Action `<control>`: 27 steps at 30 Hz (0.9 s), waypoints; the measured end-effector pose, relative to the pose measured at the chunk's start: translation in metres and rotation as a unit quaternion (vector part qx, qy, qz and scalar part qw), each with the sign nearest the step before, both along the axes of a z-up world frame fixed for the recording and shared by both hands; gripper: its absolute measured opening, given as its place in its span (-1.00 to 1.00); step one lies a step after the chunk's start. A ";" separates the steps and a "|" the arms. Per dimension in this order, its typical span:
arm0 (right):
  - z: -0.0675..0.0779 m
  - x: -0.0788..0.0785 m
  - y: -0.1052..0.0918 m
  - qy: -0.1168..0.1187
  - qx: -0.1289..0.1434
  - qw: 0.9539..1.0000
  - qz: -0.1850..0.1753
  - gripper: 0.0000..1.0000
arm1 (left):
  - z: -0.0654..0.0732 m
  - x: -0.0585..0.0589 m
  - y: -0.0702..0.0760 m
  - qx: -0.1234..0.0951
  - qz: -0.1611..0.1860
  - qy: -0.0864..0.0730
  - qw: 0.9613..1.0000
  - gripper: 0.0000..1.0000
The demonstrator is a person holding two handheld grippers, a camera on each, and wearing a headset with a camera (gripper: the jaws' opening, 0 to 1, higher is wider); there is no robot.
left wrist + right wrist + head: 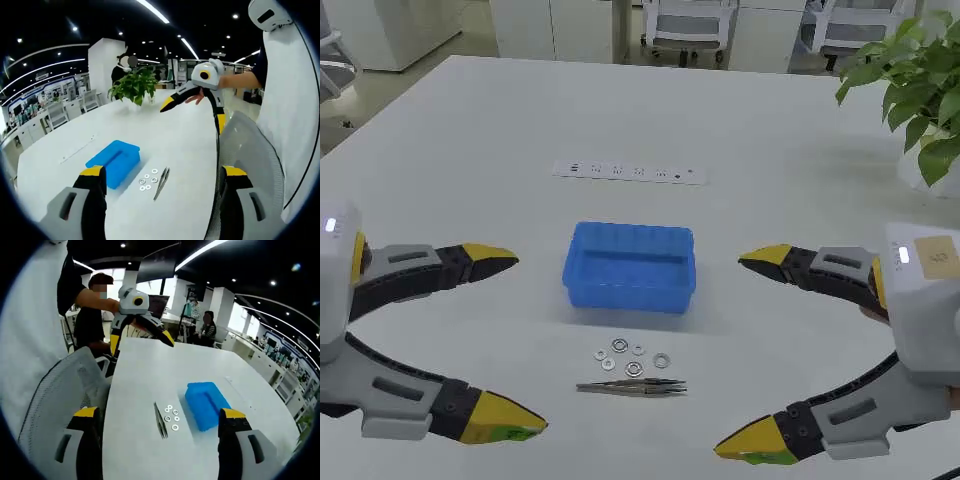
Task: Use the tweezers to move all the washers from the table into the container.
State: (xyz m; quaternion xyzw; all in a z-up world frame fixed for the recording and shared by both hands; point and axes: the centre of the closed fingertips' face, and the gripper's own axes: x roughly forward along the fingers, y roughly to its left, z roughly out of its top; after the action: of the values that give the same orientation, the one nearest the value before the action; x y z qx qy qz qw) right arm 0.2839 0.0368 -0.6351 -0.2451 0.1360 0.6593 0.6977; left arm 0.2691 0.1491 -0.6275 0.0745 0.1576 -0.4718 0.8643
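Note:
A blue container (630,265) stands on the white table (500,140); it looks empty from here. Just in front of it lie several small metal washers (630,358), and closer still the tweezers (632,387) lie flat, pointing sideways. My left gripper (525,343) is open at the left, my right gripper (730,355) open at the right, and nothing is between their jaws. The left gripper view has the container (114,159), washers (148,181) and tweezers (162,182) ahead of the open left gripper (162,172). The right gripper view shows container (206,405), washers (171,418) and tweezers (161,421).
A white power strip (630,171) lies behind the container. A potted plant (920,90) stands at the far right corner. Office chairs (688,25) line the far edge. A grey mesh chair (250,150) is at the near edge.

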 end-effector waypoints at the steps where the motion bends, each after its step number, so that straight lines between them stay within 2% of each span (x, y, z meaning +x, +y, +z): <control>1: 0.000 -0.001 0.000 0.002 0.001 1.000 0.001 0.95 | 0.000 0.000 0.000 -0.001 0.001 0.001 1.000 0.93; 9: -0.002 0.000 -0.001 0.008 -0.005 1.000 -0.007 0.93 | 0.000 0.001 0.001 0.005 -0.005 0.008 1.000 0.94; 19: -0.002 0.001 -0.004 0.008 -0.003 1.000 -0.018 0.92 | -0.003 0.004 -0.003 -0.001 -0.010 0.014 1.000 0.94; 21: -0.003 0.004 -0.006 0.010 -0.002 1.000 -0.027 0.92 | -0.007 0.004 -0.003 0.007 -0.010 0.019 1.000 0.94; 24: -0.002 0.005 -0.006 0.007 -0.003 1.000 -0.026 0.92 | -0.007 0.001 -0.005 0.022 -0.024 0.010 0.999 0.95; 27: -0.001 0.005 -0.006 0.006 -0.001 1.000 -0.028 0.92 | -0.005 0.004 -0.006 0.012 -0.022 0.014 1.000 0.94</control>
State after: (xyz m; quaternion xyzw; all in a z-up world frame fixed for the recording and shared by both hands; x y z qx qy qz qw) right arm 0.2894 0.0305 -0.6361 -0.2381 0.1480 0.6405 0.7149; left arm 0.2729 0.1432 -0.6330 0.0817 0.1738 -0.4894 0.8507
